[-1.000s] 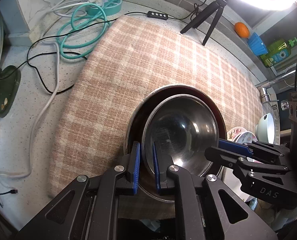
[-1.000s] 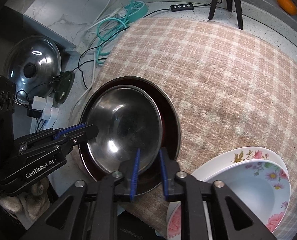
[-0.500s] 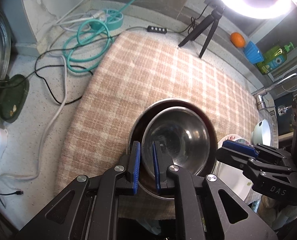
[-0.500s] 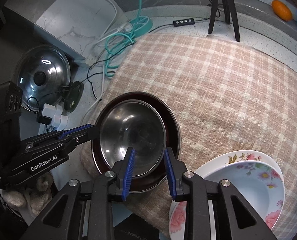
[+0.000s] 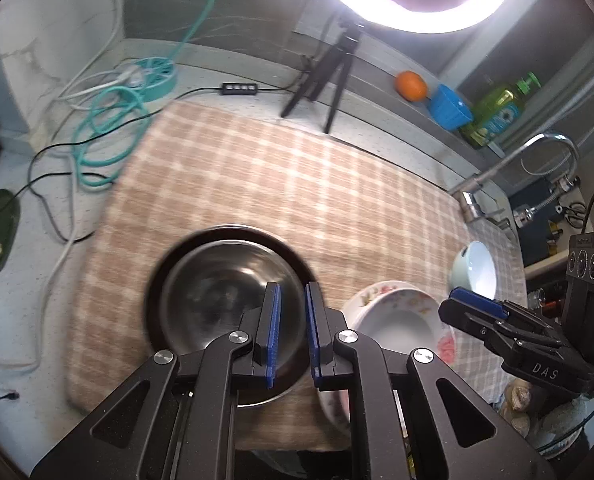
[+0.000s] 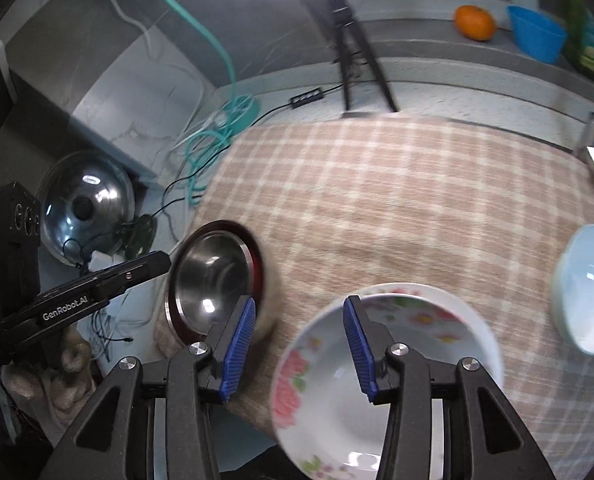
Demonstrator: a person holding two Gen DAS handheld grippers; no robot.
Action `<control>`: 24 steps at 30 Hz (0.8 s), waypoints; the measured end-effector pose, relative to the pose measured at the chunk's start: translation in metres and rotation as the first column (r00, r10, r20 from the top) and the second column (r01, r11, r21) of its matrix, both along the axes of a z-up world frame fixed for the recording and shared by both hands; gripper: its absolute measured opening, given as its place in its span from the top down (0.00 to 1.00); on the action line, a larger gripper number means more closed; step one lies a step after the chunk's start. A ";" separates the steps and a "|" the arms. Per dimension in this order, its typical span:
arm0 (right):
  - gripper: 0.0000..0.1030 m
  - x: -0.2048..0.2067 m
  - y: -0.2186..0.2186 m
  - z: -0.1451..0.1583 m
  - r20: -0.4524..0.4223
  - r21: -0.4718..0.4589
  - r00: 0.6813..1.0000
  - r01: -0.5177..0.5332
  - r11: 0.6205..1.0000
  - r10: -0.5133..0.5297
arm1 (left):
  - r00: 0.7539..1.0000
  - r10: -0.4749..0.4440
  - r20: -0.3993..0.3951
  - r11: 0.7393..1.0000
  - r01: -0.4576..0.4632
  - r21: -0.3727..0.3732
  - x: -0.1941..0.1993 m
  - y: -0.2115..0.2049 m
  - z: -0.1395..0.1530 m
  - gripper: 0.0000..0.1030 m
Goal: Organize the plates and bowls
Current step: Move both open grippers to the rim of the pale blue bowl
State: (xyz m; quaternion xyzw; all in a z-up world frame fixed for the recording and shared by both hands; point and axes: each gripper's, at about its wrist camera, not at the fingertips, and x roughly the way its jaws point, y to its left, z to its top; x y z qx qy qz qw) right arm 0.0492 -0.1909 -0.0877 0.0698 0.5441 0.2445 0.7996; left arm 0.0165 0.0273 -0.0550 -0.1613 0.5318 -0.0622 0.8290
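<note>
A steel bowl (image 5: pixel 217 300) sits nested in a dark red bowl (image 5: pixel 297 258) at the near left of the checked cloth (image 5: pixel 297 184); both show in the right wrist view (image 6: pixel 213 276). A floral bowl stack (image 6: pixel 361 392) lies at the cloth's near edge. A pale blue bowl (image 6: pixel 585 288) stands on its right. My left gripper (image 5: pixel 291 328) hovers above the steel bowl, jaws a narrow gap apart, empty. My right gripper (image 6: pixel 299 344) is open and empty above the floral bowls' left rim.
A ring light on a tripod (image 5: pixel 329 68) stands behind the cloth. Cables (image 5: pixel 109 128) and a pot lid (image 6: pixel 85 208) lie to the left. An orange (image 5: pixel 411 85), a blue basket (image 5: pixel 449 108), a green bottle (image 5: pixel 497 112) and a tap (image 5: pixel 509 168) are at the right.
Both grippers have let go of the steel bowl's rim, lifted and pulled back. The right gripper opened wide and swung right over the floral bowls. The left jaws parted slightly.
</note>
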 end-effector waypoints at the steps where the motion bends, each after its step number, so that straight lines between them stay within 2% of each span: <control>1: 0.59 -0.002 -0.010 0.002 0.015 -0.007 1.000 0.020 1.000 -0.020 | 1.000 -0.010 0.000 1.000 0.010 -0.005 0.001 -0.006 0.000 0.89; 10: 0.58 -0.007 -0.101 0.007 0.066 -0.001 0.981 0.184 0.983 -0.184 | 0.993 -0.114 0.012 0.993 0.114 -0.037 0.014 -0.082 -0.007 0.89; 14: 0.58 -0.011 -0.142 0.006 0.071 0.036 0.969 0.234 0.972 -0.236 | 0.988 -0.152 0.019 0.986 0.152 -0.063 0.018 -0.115 -0.011 0.89; 24: 0.58 -0.003 -0.213 0.000 0.106 -0.031 0.940 0.329 0.944 -0.324 | 0.970 -0.240 0.022 0.968 0.241 -0.067 0.038 -0.193 -0.025 0.89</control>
